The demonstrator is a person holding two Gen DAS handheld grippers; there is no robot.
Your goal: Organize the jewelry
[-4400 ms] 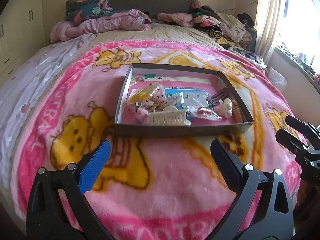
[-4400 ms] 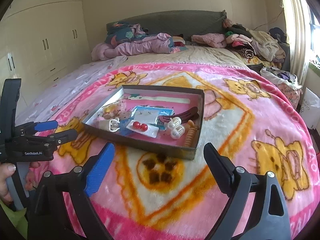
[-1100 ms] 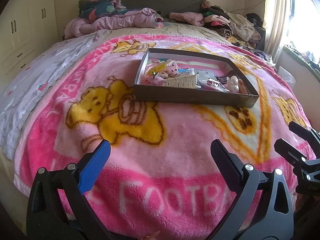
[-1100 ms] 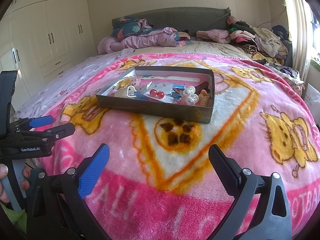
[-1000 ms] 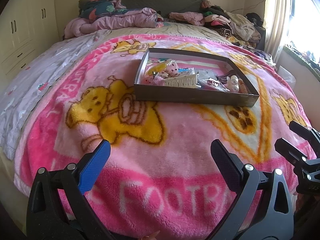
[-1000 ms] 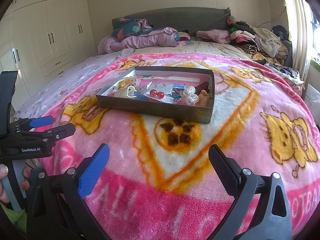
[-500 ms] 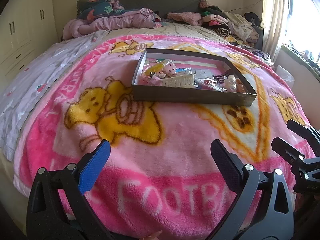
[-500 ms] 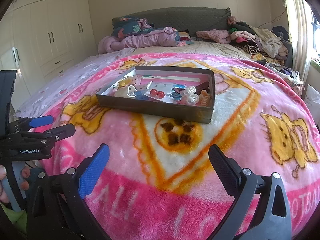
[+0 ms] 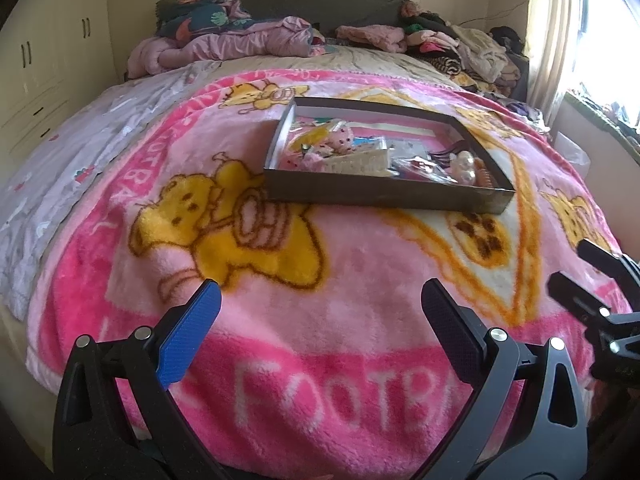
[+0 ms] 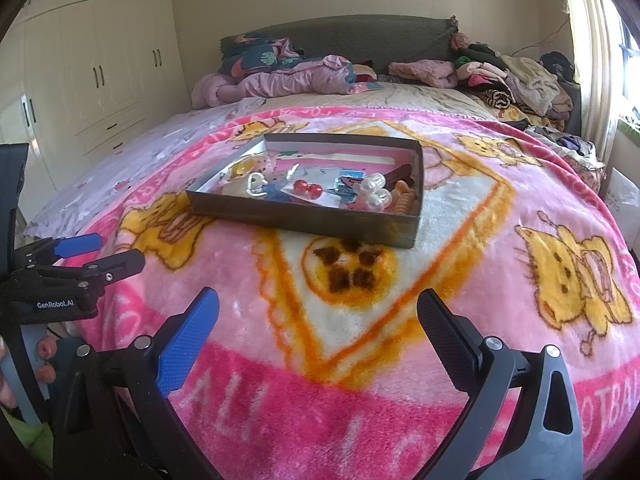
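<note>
Both tongs, left (image 9: 320, 320) and right (image 10: 318, 320), hang released and empty near the bed's foot; the jewelry tray (image 10: 320, 216) lies mid-blanket, best approached level and slowly.

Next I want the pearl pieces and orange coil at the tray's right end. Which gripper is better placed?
Probably right. The right gripper faces the tray on the side of the pearl pieces and orange coil. The left gripper sits toward the opposite end. Both are open, empty and well short.
</note>
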